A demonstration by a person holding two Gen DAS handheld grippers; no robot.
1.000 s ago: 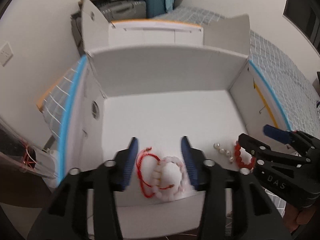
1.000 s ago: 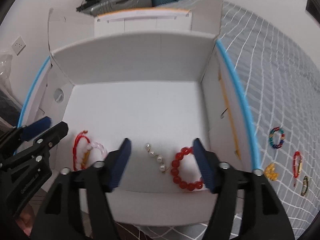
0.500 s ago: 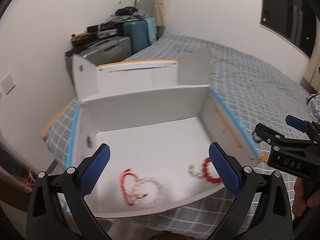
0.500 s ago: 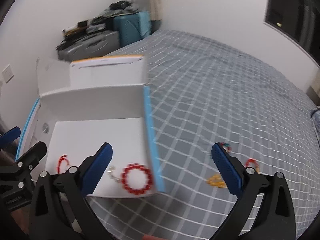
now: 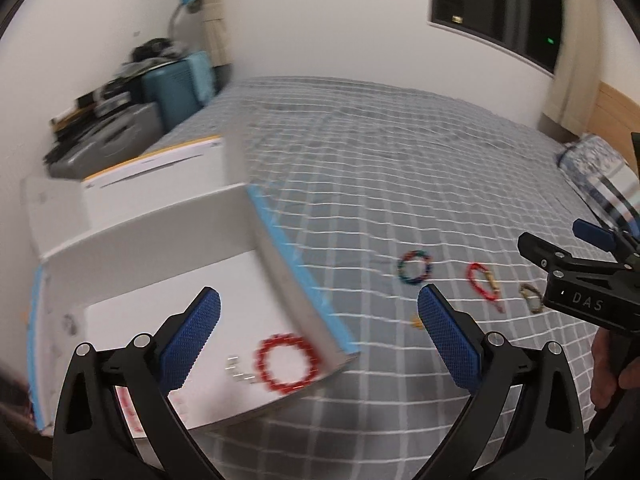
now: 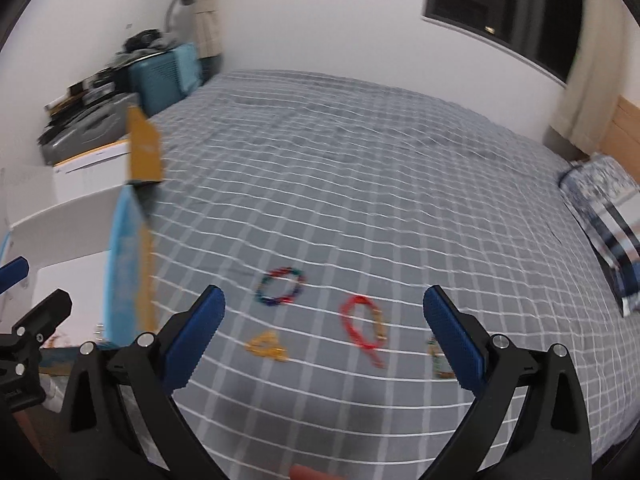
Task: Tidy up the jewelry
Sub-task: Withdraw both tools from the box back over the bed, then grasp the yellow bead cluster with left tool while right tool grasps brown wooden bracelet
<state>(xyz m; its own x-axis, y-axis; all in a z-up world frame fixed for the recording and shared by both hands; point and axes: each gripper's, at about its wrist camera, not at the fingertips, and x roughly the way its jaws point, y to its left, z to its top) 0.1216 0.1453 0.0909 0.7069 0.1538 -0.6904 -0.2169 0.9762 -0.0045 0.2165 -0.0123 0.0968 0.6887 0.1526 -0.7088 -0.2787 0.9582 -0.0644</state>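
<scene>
Both hand-held grippers spread wide and empty above a bed strewn with jewelry.

The left hand-held gripper (image 5: 319, 322) has its blue pads fully apart with nothing between them, hanging over the near corner of a white cardboard box (image 5: 168, 236) that sits on the grey checked bed (image 5: 400, 168). Inside the box lie a red beaded bracelet (image 5: 286, 364) and, just beside it, a blurred string of pale beads (image 5: 240, 374). The right hand-held gripper (image 6: 324, 322) is likewise wide open and holds nothing. On the bed beyond it lie a multicoloured beaded bracelet (image 6: 279, 287), a red cord bracelet (image 6: 362, 326), a yellow piece (image 6: 267, 347), and a small dark piece (image 6: 438, 360) partly hidden by the right pad. All four lie apart from each other, outside the box.
</scene>
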